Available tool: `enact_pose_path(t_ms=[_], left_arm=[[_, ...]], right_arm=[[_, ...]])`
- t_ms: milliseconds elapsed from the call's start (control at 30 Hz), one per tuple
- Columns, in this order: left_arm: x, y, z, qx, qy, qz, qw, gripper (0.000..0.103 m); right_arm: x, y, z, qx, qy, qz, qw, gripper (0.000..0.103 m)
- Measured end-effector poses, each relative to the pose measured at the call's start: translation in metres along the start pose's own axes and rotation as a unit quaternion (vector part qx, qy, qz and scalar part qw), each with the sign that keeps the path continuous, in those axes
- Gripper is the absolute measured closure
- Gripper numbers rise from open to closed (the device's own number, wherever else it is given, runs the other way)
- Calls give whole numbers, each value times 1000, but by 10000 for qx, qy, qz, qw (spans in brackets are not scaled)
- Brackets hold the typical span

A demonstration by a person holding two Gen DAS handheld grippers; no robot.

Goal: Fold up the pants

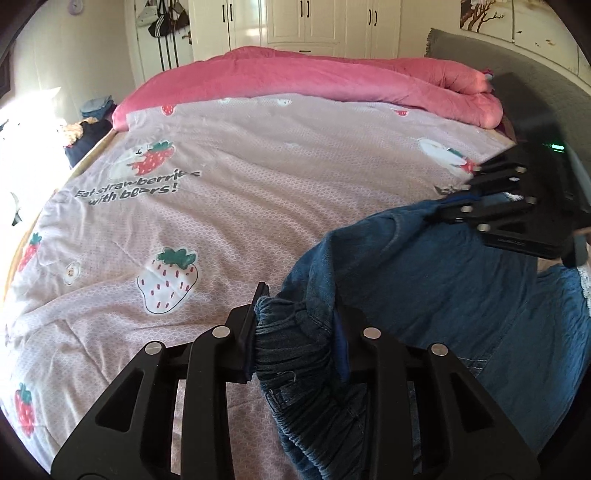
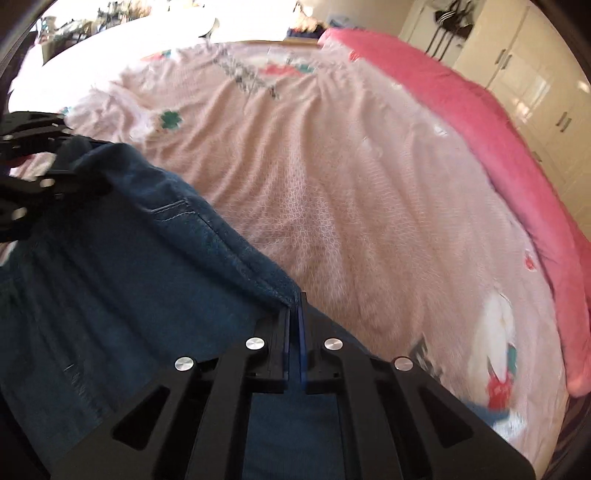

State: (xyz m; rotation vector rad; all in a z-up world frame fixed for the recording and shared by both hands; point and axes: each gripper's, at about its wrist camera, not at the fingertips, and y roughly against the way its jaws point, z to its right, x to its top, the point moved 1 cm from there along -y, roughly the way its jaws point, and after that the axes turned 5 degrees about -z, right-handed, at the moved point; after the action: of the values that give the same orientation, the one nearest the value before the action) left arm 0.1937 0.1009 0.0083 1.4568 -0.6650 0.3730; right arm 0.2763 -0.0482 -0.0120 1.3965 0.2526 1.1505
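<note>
Left gripper (image 1: 295, 317) clamps the gathered waistband of the denim pants (image 1: 436, 280), right gripper (image 2: 294, 306) pinches their opposite edge, above the strawberry-print quilt (image 1: 229, 221).

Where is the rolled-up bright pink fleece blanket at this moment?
The rolled-up bright pink fleece blanket lies along the bed's far edge in the left wrist view, just beyond the pale pink strawberry-print quilt and before the white wardrobe.

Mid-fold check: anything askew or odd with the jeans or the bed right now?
Nothing damaged or spilled. The blue denim pants hang bunched between the left hand-held gripper, clamped on the gathered elastic waistband, and the right hand-held gripper, pinching a seam edge. The pink strawberry-print quilt is only mildly wrinkled.
</note>
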Motion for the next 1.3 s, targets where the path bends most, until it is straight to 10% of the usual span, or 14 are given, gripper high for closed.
enact_pose_path(t_ms=[533, 1300], left_arm=[[-60, 91, 55, 324, -658, 822, 9939, 80], [-169, 97, 58, 323, -879, 71, 9956, 61]], right_arm=[[-113, 141, -83, 412, -1264, 1257, 9831, 101], [-174, 92, -183, 1040, -994, 71, 9896, 97]])
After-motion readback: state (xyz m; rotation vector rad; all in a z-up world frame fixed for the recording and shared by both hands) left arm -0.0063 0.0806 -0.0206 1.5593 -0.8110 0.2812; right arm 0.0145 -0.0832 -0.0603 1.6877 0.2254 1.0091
